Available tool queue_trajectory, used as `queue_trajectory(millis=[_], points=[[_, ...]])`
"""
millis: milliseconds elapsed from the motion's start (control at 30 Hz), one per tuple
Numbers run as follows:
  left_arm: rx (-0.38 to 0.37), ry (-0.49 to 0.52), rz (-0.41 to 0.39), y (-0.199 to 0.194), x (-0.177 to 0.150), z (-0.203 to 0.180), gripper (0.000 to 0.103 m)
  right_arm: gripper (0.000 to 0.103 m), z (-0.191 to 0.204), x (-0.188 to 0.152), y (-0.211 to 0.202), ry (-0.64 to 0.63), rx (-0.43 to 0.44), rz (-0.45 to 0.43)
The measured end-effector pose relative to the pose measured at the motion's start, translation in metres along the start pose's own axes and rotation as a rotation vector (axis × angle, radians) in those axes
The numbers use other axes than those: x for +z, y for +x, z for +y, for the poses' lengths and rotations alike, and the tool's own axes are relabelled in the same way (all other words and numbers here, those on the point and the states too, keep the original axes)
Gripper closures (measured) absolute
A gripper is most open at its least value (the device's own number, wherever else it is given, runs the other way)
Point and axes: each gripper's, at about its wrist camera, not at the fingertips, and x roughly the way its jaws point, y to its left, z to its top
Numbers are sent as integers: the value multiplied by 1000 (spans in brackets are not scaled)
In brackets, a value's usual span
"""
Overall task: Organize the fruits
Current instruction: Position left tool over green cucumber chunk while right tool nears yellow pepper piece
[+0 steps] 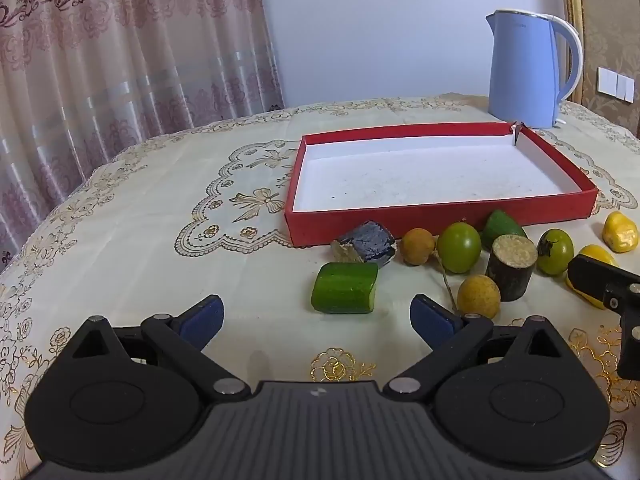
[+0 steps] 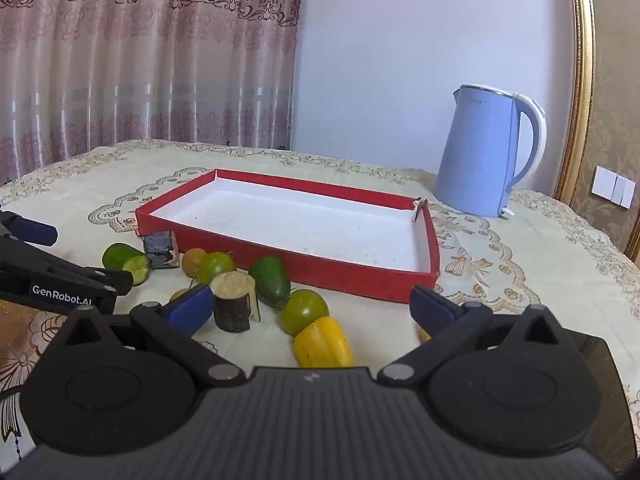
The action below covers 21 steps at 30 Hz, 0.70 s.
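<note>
A shallow red tray (image 1: 440,216) (image 2: 360,276) with a white floor lies on the tablecloth, nothing inside it. Along its near wall sit several fruit pieces: a green cucumber chunk (image 1: 345,293) (image 2: 126,261), a dark block (image 1: 370,243) (image 2: 160,250), two green tomatoes (image 1: 459,246) (image 2: 304,311), a dark log piece (image 1: 511,267) (image 2: 233,302), two brownish-yellow round fruits (image 1: 478,296), a green avocado (image 2: 271,281) and yellow peppers (image 1: 620,232) (image 2: 323,342). My left gripper (image 1: 318,318) is open just before the cucumber chunk. My right gripper (image 2: 310,306) is open over the yellow pepper and a tomato.
A light blue kettle (image 1: 528,68) (image 2: 486,150) stands behind the tray's far right corner. A curtain hangs beyond the table's left and far edge. The cloth left of the tray bears only embroidery. The left gripper's body (image 2: 56,280) shows at the right wrist view's left edge.
</note>
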Motion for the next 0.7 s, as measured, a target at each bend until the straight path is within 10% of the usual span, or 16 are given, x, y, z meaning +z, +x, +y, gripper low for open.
queue_trajectory(millis=[700], points=[[-96, -26, -2, 6, -4, 20, 3, 0, 3, -12, -1, -31, 25, 45]])
